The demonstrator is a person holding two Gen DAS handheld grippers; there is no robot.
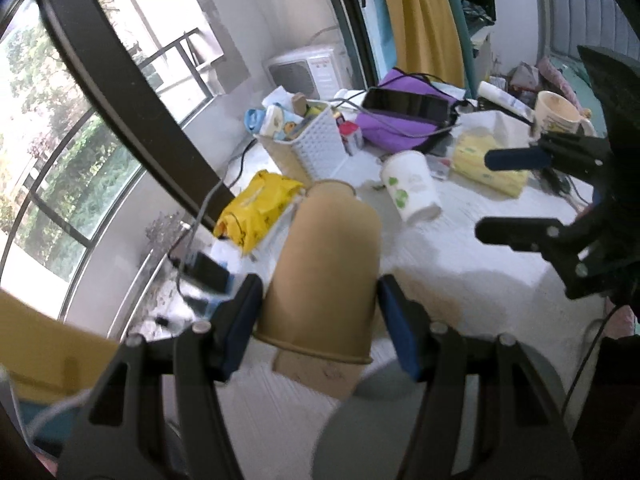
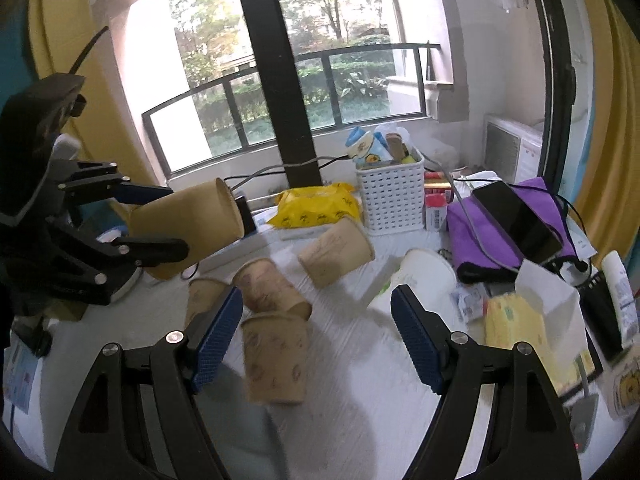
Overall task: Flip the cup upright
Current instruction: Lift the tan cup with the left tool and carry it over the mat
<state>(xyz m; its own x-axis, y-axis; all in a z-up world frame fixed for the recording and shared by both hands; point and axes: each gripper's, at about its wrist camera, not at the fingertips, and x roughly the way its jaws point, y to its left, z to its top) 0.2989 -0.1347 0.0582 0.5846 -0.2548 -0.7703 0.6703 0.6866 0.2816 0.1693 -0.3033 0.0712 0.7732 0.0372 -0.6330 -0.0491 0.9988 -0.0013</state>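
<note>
Left gripper point(image 1: 320, 308): your left gripper clamps a brown cup point(image 1: 324, 276), one blue pad on each side of its wall. In the right wrist view the same gripper point(image 2: 172, 220) carries that cup point(image 2: 188, 228) lifted off the surface, lying roughly sideways, one end pointing toward the window.
Held cup: you see it in the air at the left of the scene, above the left edge of the surface point(image 2: 352, 368); whether the end facing the window is mouth or base is unclear.
Right gripper point(image 2: 316, 340): your right gripper is spread wide and holds nothing. It hovers over the white surface, with a standing brown cup point(image 2: 276, 360) between and just beyond its fingers, not touching them.
Other cups: behind that one, a second brown cup point(image 2: 272, 292) lies tipped, leaning on it. A third point(image 2: 204, 300) stands partly hidden behind your left finger. A fourth point(image 2: 336, 256) lies on its side farther back.
White cup point(image 2: 416, 280): on its side, green leaf print, just beyond your right finger.
Basket point(image 2: 390, 200): white, perforated, at the back near the window, packed with small items.
Yellow bag point(image 2: 316, 208): lies left of the basket.
Purple pouch point(image 2: 492, 240): right of the basket, with a black phone point(image 2: 516, 216) on top.
</note>
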